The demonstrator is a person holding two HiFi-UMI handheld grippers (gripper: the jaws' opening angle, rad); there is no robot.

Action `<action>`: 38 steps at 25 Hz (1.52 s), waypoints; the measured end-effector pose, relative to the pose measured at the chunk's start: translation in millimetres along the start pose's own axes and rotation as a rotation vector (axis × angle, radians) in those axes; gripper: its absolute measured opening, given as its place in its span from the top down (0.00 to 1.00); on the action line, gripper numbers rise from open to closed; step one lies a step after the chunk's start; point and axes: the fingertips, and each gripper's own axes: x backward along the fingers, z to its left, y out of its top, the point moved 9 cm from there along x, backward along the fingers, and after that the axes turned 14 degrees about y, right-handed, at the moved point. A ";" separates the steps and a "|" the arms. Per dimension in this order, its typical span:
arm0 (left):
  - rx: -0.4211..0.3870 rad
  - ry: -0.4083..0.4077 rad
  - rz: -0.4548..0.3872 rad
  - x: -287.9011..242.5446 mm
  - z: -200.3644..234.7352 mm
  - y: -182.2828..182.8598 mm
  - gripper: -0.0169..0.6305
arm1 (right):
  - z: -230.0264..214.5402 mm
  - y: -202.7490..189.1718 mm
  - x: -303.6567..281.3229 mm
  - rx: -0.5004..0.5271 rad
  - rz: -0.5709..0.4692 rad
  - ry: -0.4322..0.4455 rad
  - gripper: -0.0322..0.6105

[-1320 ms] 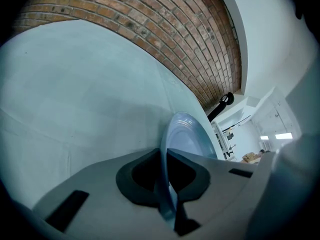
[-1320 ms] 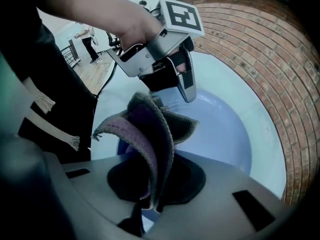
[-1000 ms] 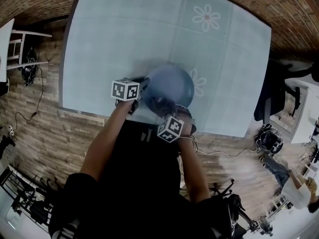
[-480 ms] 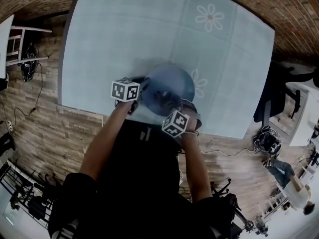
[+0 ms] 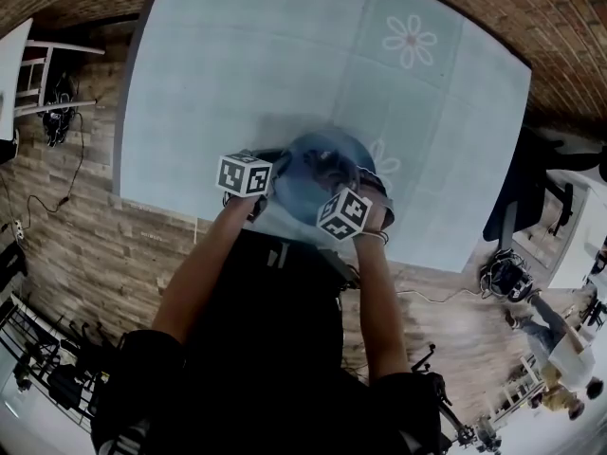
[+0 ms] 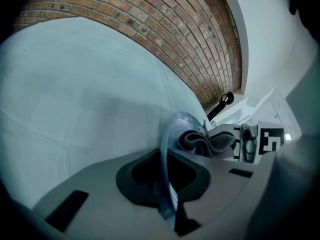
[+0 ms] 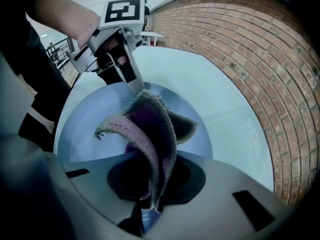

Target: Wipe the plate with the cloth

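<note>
A blue plate (image 5: 305,173) is held above the near edge of the table, tilted. My left gripper (image 5: 266,182) is shut on its left rim; in the left gripper view the plate (image 6: 166,149) runs edge-on between the jaws of the left gripper (image 6: 167,181). My right gripper (image 5: 339,190) is shut on a purple-grey knitted cloth (image 7: 152,126), which hangs from the right gripper (image 7: 151,186) and lies against the plate's face (image 7: 95,134). In that view the left gripper (image 7: 136,86) clamps the far rim. The bunched cloth (image 6: 202,141) shows past the plate's edge.
The table (image 5: 247,64) has a pale blue cover with flower prints (image 5: 410,40). A brick-pattern floor (image 5: 76,226) surrounds it. A white stool (image 5: 33,69) stands at the left, a dark chair (image 5: 531,197) at the right, and cables (image 5: 455,292) lie on the floor.
My right gripper has slid the cloth across the plate, up and to the right in the head view. The left gripper and the plate have stayed in place.
</note>
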 end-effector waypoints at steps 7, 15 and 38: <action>-0.006 0.006 -0.004 -0.2 0.4 -0.2 0.90 | -23.0 4.0 -1.0 -0.020 -0.022 -0.034 0.86; -0.007 0.007 -0.004 0.4 1.8 0.0 0.90 | -38.0 6.3 -1.6 -0.035 -0.008 -0.080 0.86; -0.003 0.003 -0.003 1.3 3.4 -0.6 0.90 | 11.1 -43.3 16.0 -0.170 0.108 -0.118 0.86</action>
